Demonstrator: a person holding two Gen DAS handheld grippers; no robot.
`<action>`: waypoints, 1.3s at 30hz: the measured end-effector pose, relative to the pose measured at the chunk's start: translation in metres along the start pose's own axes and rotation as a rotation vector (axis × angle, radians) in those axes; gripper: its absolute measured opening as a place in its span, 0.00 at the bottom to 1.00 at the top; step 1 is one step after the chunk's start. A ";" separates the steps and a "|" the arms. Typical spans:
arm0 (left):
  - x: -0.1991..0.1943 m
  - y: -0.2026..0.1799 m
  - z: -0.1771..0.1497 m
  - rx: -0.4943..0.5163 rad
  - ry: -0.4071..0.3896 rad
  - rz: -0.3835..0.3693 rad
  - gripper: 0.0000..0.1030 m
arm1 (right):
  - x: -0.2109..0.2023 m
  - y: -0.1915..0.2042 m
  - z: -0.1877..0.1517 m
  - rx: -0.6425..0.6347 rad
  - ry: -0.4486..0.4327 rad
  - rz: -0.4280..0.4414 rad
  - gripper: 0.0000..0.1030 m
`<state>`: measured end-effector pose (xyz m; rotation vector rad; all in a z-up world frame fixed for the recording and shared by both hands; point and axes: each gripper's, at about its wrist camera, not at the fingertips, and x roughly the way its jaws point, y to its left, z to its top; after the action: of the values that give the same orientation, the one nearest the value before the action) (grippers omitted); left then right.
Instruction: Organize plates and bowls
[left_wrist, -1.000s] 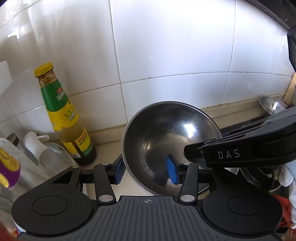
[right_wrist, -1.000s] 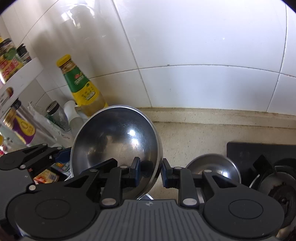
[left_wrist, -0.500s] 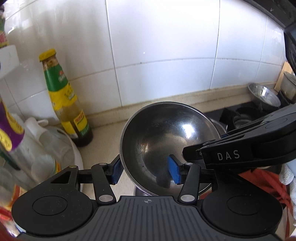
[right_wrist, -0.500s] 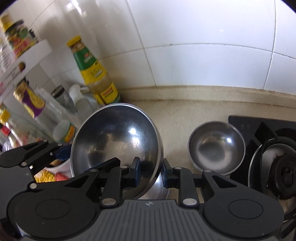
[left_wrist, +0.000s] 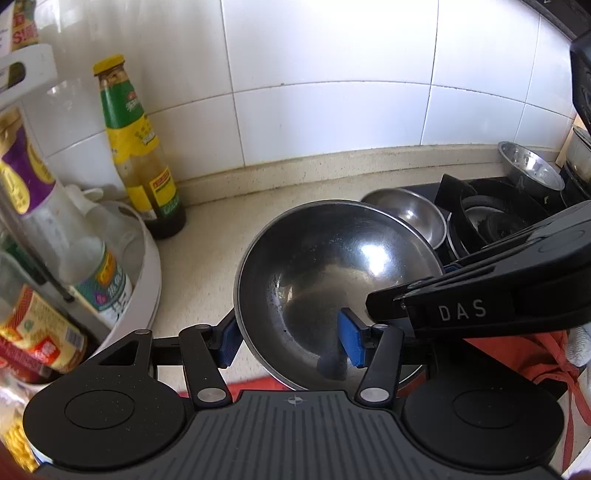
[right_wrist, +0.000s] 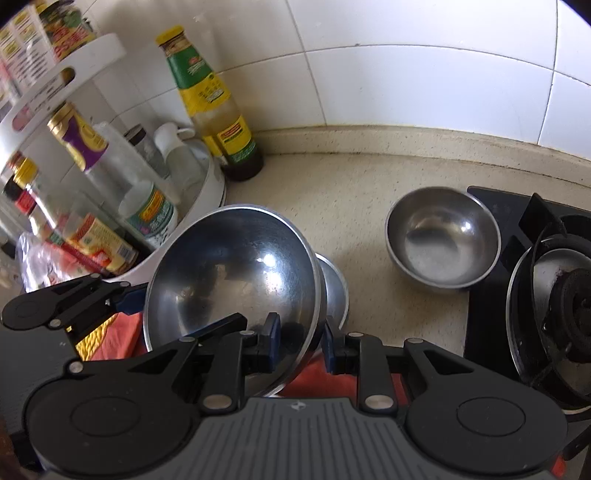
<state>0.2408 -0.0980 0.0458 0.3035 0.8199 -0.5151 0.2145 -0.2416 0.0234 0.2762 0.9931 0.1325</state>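
Large steel bowl (left_wrist: 332, 280) held tilted above the counter (right_wrist: 343, 206) by both tongs, one on each side of its rim.

The left gripper (left_wrist: 288, 341) stands at a medium gap, one blue pad outside the wall and one inside; whether the pads press the metal cannot be told. The right gripper (right_wrist: 301, 341) is narrow and pinches the opposite rim, which judging by the two-point hold keeps the bowl steady for lowering. Directly beneath it sits a second bowl (right_wrist: 334, 291), mostly covered, so nesting looks intended. A small bowl (right_wrist: 441, 236) stands apart beside the stove (right_wrist: 524, 221). A sauce bottle (right_wrist: 210, 103) stands near the wall. The orange cloth (right_wrist: 314, 376) under the bowls is largely hidden; the far right bowl (left_wrist: 530, 168) is cut by the edge.
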 end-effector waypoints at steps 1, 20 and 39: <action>-0.001 -0.001 -0.002 -0.003 0.003 0.002 0.60 | -0.001 0.000 -0.002 -0.004 0.002 0.000 0.23; 0.021 0.006 -0.006 -0.036 0.053 0.015 0.60 | 0.028 0.004 0.002 0.006 0.037 -0.035 0.23; 0.032 0.021 0.013 0.022 0.030 0.006 0.68 | 0.044 -0.006 0.020 -0.013 0.006 -0.112 0.29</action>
<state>0.2782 -0.0959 0.0313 0.3345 0.8429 -0.5151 0.2555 -0.2402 -0.0034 0.2079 1.0107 0.0373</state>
